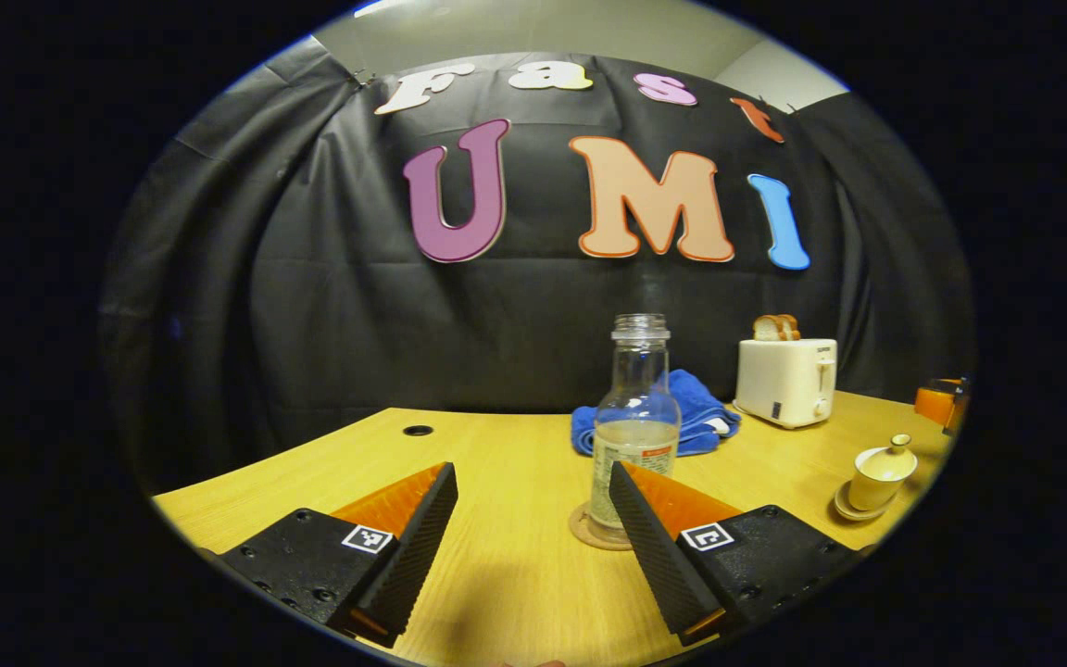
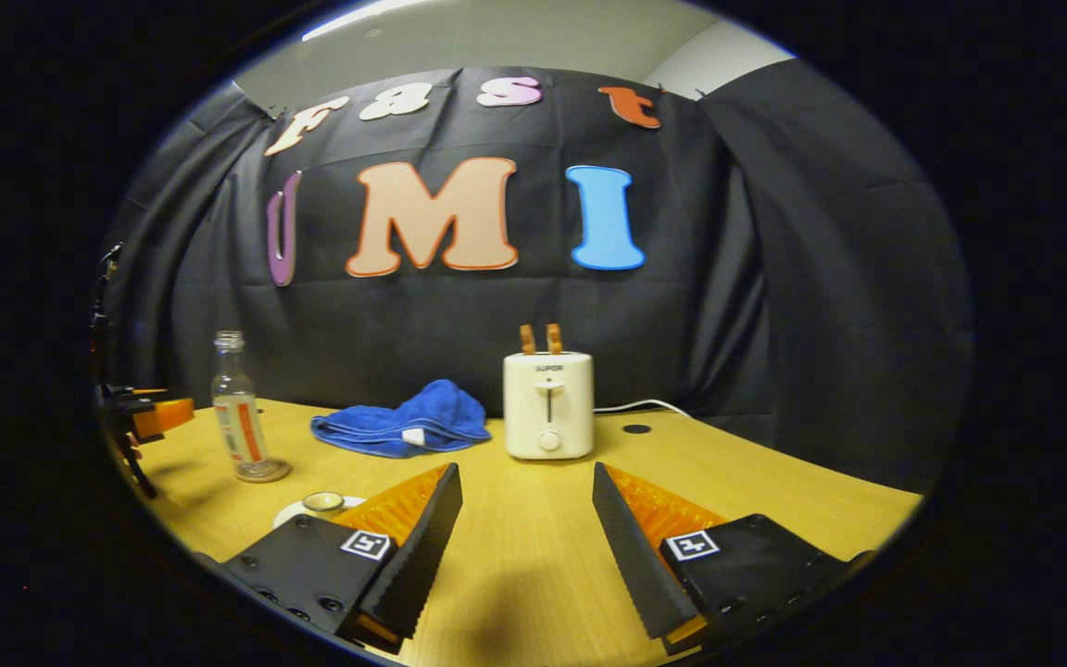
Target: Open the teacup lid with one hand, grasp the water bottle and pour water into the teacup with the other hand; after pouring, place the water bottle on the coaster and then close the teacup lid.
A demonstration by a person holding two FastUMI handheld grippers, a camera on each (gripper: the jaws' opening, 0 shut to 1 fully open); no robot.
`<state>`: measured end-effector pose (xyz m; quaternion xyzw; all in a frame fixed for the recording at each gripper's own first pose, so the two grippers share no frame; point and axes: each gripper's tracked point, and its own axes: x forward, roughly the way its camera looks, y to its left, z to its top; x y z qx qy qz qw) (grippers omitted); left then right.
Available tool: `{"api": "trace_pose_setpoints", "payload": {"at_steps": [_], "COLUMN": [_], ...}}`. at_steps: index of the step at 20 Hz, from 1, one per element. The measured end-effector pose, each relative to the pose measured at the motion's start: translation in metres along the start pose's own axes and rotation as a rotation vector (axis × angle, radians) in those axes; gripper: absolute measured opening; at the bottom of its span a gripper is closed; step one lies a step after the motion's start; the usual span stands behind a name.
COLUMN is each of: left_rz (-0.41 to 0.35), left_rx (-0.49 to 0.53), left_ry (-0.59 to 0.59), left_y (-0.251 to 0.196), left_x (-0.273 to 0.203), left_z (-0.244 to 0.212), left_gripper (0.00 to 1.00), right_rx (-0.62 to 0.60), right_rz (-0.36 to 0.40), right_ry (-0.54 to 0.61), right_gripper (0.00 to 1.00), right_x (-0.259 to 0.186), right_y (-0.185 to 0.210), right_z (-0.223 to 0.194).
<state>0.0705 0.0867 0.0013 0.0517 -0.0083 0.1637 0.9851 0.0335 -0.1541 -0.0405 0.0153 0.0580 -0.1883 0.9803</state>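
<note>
A clear glass water bottle (image 1: 635,421), uncapped and partly filled, stands upright on a round coaster (image 1: 589,535) in the left gripper view. My left gripper (image 1: 532,466) is open just in front of it, with the bottle behind the right-hand finger (image 1: 645,528), not between the two. A cream teacup (image 1: 881,472) with its lid on sits on a saucer at the right. In the right gripper view, my right gripper (image 2: 526,468) is open over bare table. The teacup (image 2: 322,502) peeks out behind its left finger, and the bottle (image 2: 239,412) stands at far left.
A cream toaster (image 2: 547,403) with bread slices stands at the back of the wooden table (image 2: 533,574), and a crumpled blue towel (image 2: 404,421) lies beside it. The left gripper (image 2: 140,417) shows at the far left edge. A cable hole (image 1: 418,430) marks the tabletop.
</note>
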Motion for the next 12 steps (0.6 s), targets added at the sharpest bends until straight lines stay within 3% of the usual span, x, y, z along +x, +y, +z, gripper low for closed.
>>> {"api": "trace_pose_setpoints", "payload": {"at_steps": [2, 5, 7, 9, 12], "left_rz": [0.063, 0.151, 0.172, 0.178, 0.161], "left_rx": [0.002, 0.006, 0.005, 0.004, 0.005], "left_ry": [0.0, 0.0, 0.0, 0.002, 0.001], "left_y": [0.01, 0.025, 0.027, 0.026, 0.022], "left_x": [-0.007, -0.015, -0.018, -0.018, -0.018], "left_z": [0.001, 0.0, 0.0, 0.0, 0.001], "left_gripper": [0.96, 0.96, 0.96, 0.99, 0.96], "right_rx": [-0.002, -0.004, -0.005, -0.005, -0.005], "right_rz": [-0.061, -0.126, -0.148, -0.153, -0.153], "right_ry": [-0.003, -0.008, -0.008, -0.008, -0.008], "right_gripper": [0.94, 0.91, 0.94, 0.91, 0.88], "right_x": [-0.001, -0.001, -0.001, -0.002, -0.001], "right_y": [-0.011, -0.023, -0.026, -0.027, -0.027], "right_z": [0.001, 0.001, 0.003, 0.002, 0.002]}}
